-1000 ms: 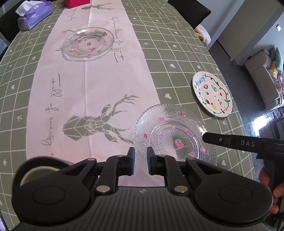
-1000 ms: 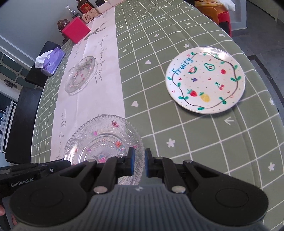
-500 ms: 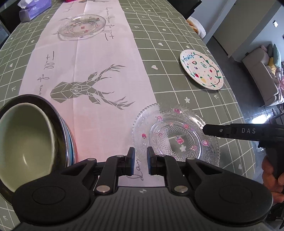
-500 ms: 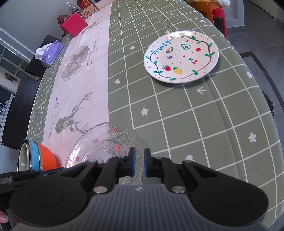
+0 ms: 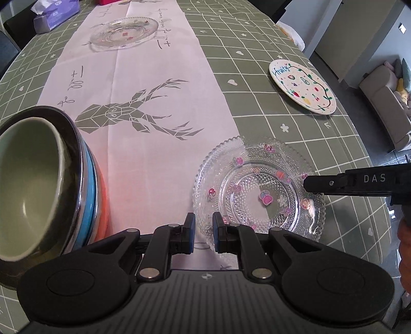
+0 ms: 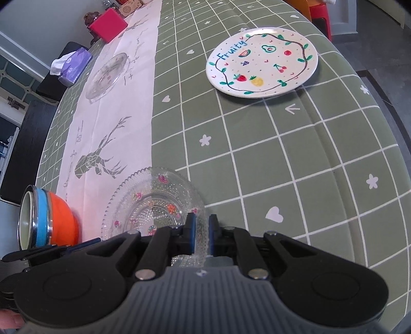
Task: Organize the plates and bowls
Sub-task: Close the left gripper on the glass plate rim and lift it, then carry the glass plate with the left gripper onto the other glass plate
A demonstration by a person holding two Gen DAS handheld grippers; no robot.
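A long table covered by a green grid-patterned tablecloth (image 6: 295, 159) carries a pale pink runner printed with a grey geometric deer (image 5: 143, 113) down its middle. Nearest the viewer lies a clear, beaded glass plate with small pink flower decals (image 5: 257, 190), straddling the runner's edge. The left gripper (image 5: 203, 233) hovers just at that plate's near rim, its two black fingers drawn almost together with nothing between them. The right gripper (image 6: 201, 235) sits over the same plate's opposite side, likewise clenched and gripping nothing; from the left wrist view its black arm reaches in from the right above the rim. To the left of the plate stands a tilted stack of nested bowls (image 5: 51, 185): sage green innermost, then metal, blue and orange. Farther off on the green cloth rests a white ceramic plate painted with fruits and the word "Fruity" (image 6: 262, 61). A second clear glass plate (image 5: 125, 32) lies far up the runner, near a purple tissue pack (image 5: 55, 14) and a red box (image 6: 108, 24).
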